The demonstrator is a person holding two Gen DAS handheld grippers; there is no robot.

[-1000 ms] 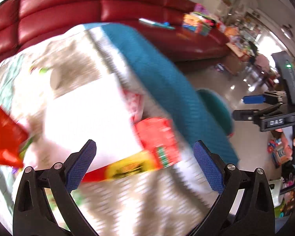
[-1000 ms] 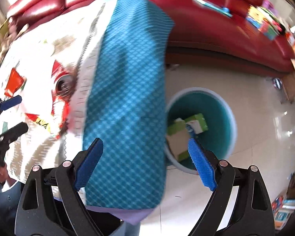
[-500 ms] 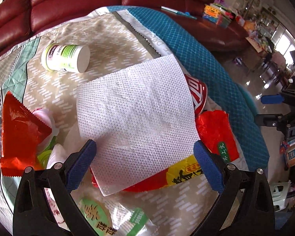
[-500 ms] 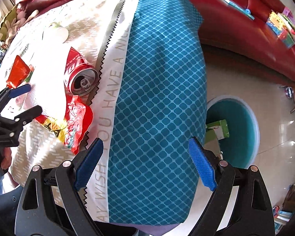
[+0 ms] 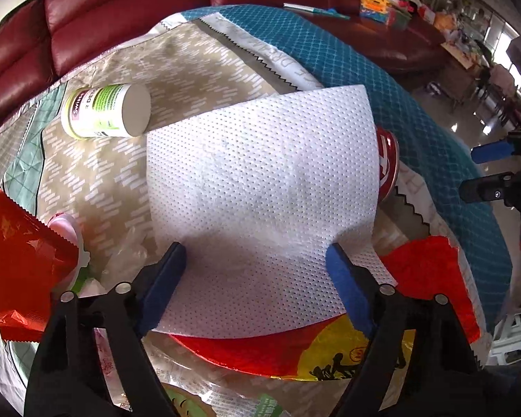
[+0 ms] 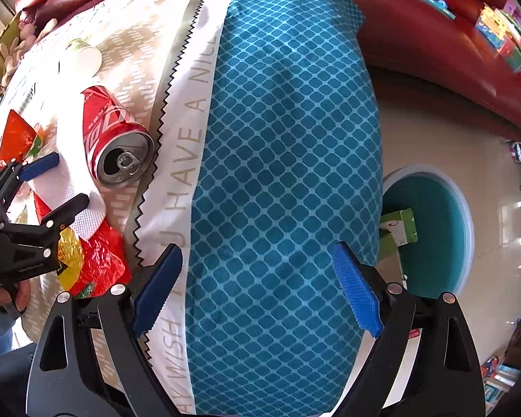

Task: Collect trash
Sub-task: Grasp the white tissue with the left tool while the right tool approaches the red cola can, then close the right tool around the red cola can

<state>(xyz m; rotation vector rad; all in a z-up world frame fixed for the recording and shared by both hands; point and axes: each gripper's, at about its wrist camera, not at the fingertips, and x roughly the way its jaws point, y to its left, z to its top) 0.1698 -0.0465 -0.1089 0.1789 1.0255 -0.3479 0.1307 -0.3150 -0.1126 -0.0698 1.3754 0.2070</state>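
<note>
Covering the tabletop (image 5: 205, 59), a patterned cloth with a teal border, and on it a white paper towel (image 5: 260, 187) at center. At 3 o'clock of it, a red soda can (image 6: 116, 139); at 10 o'clock, a white supplement jar (image 5: 106, 111). Left gripper (image 5: 257, 260) just closing, fingers still spread astride the towel's near edge. Right gripper (image 6: 257, 267) spread, holding nothing.

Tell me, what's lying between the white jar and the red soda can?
The white paper towel, spread flat between the jar and the can; the left wrist view shows it best.
</note>
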